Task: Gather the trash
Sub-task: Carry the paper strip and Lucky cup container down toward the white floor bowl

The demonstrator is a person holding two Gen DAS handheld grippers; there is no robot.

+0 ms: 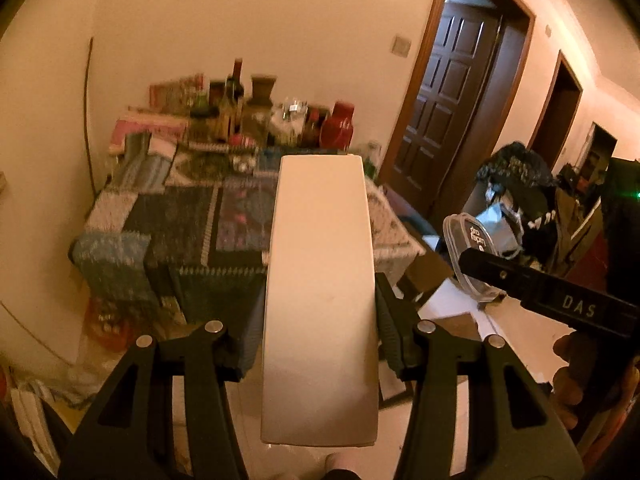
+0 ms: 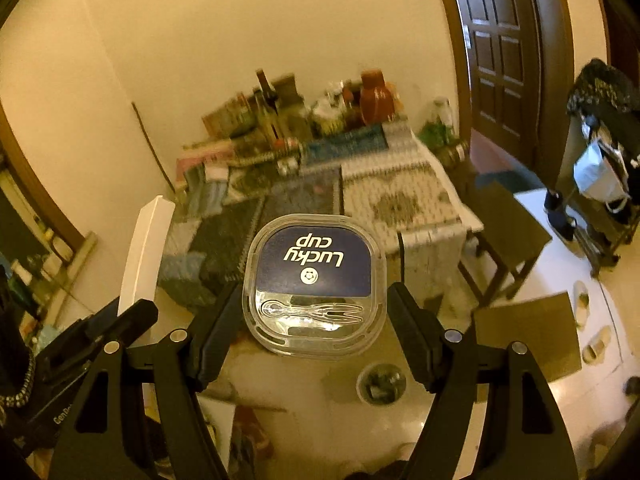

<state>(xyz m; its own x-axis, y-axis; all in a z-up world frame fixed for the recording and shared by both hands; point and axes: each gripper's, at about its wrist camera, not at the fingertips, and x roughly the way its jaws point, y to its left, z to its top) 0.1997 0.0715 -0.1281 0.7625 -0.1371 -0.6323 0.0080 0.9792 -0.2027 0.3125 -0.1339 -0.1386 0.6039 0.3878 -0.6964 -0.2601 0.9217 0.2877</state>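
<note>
Cluttered home: bottle-laden table [image 2: 400, 200], panelled door [image 1: 440, 100].

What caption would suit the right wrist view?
Right gripper carrying a clear Lucky cup container above a cluttered table.

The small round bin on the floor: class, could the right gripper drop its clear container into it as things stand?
Probably yes. The right gripper holds the clear container above the floor, the bin lies just below, and nothing sits between them.

The clear container [image 2: 314, 286] lid reads "Lucky cup"; the right tongs [image 1: 560, 292] bear "DAS".
</note>
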